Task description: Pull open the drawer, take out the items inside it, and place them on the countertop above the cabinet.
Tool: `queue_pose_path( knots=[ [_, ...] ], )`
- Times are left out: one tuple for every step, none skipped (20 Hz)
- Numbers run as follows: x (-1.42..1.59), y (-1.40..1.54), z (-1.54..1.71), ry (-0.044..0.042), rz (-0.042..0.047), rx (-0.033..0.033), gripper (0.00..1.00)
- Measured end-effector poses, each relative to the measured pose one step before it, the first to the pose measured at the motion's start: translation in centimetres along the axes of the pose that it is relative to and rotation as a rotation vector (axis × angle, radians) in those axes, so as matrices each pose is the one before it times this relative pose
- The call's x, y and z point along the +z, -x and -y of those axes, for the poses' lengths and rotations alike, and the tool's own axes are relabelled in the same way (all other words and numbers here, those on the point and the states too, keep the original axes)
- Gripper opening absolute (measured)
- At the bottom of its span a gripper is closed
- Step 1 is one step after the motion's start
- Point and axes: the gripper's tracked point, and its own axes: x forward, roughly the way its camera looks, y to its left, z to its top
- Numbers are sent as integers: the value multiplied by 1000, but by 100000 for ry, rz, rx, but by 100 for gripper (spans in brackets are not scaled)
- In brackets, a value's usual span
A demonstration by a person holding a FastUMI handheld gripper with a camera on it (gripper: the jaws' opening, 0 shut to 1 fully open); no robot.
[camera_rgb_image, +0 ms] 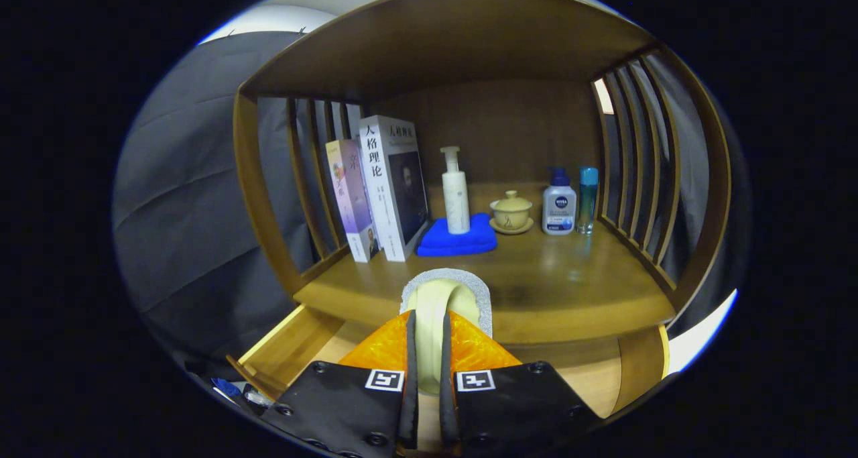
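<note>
Left of the pump bottle [455, 191] we see two books [382, 186] standing; below its countertop [570, 277] the drawer [288, 340] stands open. Our gripper [427, 351], level and facing the shelf, pinches a pale sponge-like item [446, 297] (exact kind unclear), fingers nearly closed. Next we judge: carry it forward, set down right of the blue cloth [458, 240].
</note>
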Motion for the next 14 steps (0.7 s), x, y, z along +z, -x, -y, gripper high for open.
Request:
queue_pose_path(
  knots=[
    [515, -828, 182, -240, -837, -830, 15],
    [143, -661, -51, -957, -1491, -230, 15],
    [269, -799, -46, -1654, -1372, -371, 15],
    [410, -985, 210, -1056, -1689, -499, 15],
    [440, -813, 414, -1016, -1104, -1609, 15],
    [390, -825, 189, -995, -1108, -224, 14],
    [293, -819, 53, -1781, -810, -414, 14],
    [-480, -609, -59, -1431, -2921, 45, 16],
    [165, -566, -59, -1779, -248, 210, 17],
    [187, -748, -70, -1382, -302, 202, 18],
    [305, -548, 139, -620, 483, -429, 17],
    [323, -449, 400, 219, 260, -1467, 17],
    [243, -487, 199, 385, 373, -1522, 17],
    [114, -574, 210, 802, -17, -1415, 17]
  ],
)
